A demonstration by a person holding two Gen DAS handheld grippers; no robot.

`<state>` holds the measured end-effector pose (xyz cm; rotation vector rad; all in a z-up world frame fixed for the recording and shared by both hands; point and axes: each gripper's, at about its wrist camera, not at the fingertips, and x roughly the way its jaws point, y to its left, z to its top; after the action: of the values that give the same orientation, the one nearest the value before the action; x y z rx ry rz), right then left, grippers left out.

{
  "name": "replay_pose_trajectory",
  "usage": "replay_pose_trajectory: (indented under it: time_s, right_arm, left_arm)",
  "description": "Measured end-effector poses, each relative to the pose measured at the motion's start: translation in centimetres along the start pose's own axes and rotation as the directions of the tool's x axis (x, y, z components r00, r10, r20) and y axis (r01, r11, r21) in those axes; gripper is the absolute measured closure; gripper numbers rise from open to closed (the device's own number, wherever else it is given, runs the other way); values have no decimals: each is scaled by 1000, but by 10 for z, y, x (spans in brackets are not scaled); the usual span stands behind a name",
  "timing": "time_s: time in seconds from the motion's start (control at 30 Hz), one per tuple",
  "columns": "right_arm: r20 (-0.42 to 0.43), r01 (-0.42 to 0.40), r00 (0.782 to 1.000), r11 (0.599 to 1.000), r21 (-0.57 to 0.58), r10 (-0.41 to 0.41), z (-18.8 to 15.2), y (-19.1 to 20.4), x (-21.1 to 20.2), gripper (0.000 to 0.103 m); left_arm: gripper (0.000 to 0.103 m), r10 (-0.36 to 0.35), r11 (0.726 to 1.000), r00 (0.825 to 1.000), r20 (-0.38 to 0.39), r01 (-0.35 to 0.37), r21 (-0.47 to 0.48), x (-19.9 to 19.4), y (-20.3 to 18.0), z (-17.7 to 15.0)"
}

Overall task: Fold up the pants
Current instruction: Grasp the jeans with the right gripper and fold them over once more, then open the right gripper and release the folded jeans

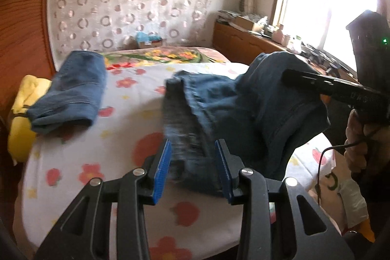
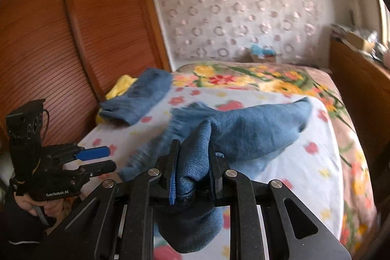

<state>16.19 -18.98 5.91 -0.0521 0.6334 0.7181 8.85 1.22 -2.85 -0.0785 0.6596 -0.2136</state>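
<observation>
Blue denim pants (image 1: 243, 109) lie partly on the flowered bed sheet (image 1: 97, 157), with their waistband end blurred between my left gripper's blue pads. My left gripper (image 1: 192, 169) is open around that end, not clamped. It also shows in the right wrist view (image 2: 97, 160), open at the left. My right gripper (image 2: 192, 174) is shut on a bunched fold of the pants (image 2: 256, 128) and holds it lifted above the bed. In the left wrist view the right gripper (image 1: 324, 84) grips the raised cloth at the right.
Another folded pair of blue pants (image 1: 73, 94) lies at the far left of the bed on a yellow cloth (image 1: 22, 113). A wooden slatted closet (image 2: 61, 40) stands at the left. A cluttered wooden dresser (image 1: 256, 43) stands under the window at the right.
</observation>
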Motion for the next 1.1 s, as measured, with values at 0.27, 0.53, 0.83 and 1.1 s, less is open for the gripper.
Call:
replay_pose_trajectory:
  time_s: [0.27,0.53,0.83,1.1]
  right_arm:
    - [-88,-110,991,991,-75,103,1,53,59,88]
    - [-239,-183,957,981,-69,162,-37,77,112,89]
    - [-193,-185,965,983,-17,178,-22,65,75,51]
    - [-111,-17,994,999,-48,12,-12,17,30,51]
  left_arm:
    - [67,70,995,997,34,-67,-73,-19,38,-1]
    - [67,109,988,993,41,-103,-118,-19,57,-3]
    - [67,117,988,992,40,-112,-108,-15,54,-3]
    - [67,35,998,998,50,-32,-62,-3,26,14]
